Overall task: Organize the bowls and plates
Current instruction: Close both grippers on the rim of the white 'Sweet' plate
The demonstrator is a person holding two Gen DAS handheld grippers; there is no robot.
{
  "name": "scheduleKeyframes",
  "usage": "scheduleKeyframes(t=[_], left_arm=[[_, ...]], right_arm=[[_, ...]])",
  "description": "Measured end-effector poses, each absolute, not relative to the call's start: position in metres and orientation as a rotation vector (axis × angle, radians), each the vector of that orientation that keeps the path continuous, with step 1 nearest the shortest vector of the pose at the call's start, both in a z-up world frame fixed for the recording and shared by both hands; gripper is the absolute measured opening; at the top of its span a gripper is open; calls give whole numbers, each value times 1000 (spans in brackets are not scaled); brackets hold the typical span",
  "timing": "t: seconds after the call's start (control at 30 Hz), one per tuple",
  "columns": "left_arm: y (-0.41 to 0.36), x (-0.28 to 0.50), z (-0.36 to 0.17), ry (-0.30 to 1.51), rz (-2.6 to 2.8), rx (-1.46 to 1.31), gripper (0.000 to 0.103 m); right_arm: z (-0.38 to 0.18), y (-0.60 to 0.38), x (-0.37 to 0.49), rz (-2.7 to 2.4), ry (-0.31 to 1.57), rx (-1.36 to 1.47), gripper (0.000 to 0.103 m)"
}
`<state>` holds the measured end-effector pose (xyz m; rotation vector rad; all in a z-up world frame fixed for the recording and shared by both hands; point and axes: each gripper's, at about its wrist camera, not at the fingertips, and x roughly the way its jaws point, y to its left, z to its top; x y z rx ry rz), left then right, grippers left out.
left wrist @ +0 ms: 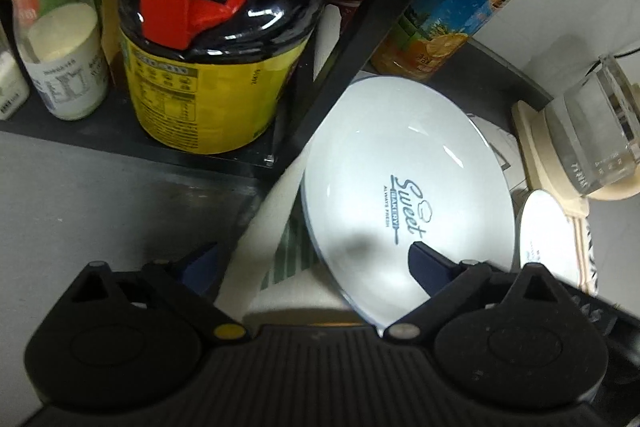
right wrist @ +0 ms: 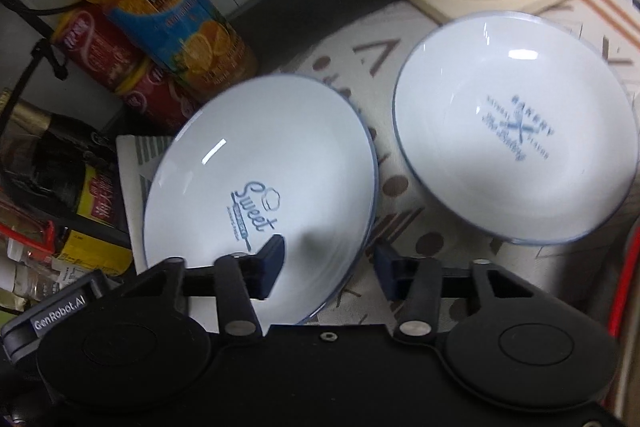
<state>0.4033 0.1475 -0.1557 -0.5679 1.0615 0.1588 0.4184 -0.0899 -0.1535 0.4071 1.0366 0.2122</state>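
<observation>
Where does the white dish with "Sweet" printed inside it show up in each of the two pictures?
Left wrist view: Sweet dish right of centre, beside the black shelf.
Right wrist view: Sweet dish left of centre, left of the other printed dish.
Shared landmark: orange juice bottle, standing behind the dish.

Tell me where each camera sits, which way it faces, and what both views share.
Left wrist: on the left gripper, angled down at the Sweet bowl beside a black rack; its two fingers show.
Right wrist: on the right gripper, angled down at the Sweet bowl and Bakery bowl; its fingers straddle the first bowl's rim.
Shared: Sweet bowl, orange juice bottle, glass kettle.
</observation>
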Motion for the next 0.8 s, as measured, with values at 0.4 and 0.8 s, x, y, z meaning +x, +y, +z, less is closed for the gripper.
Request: scheduleKeyframes(t=[0.4,0.8], left_arm=[[152,411,-173,1081,188,-521,57],[168,394,-160,1033,157,-578,43]], right_arm=[[-173,-94,426,212,1048,462,20],[-168,-110,407,246,1032,597,11]])
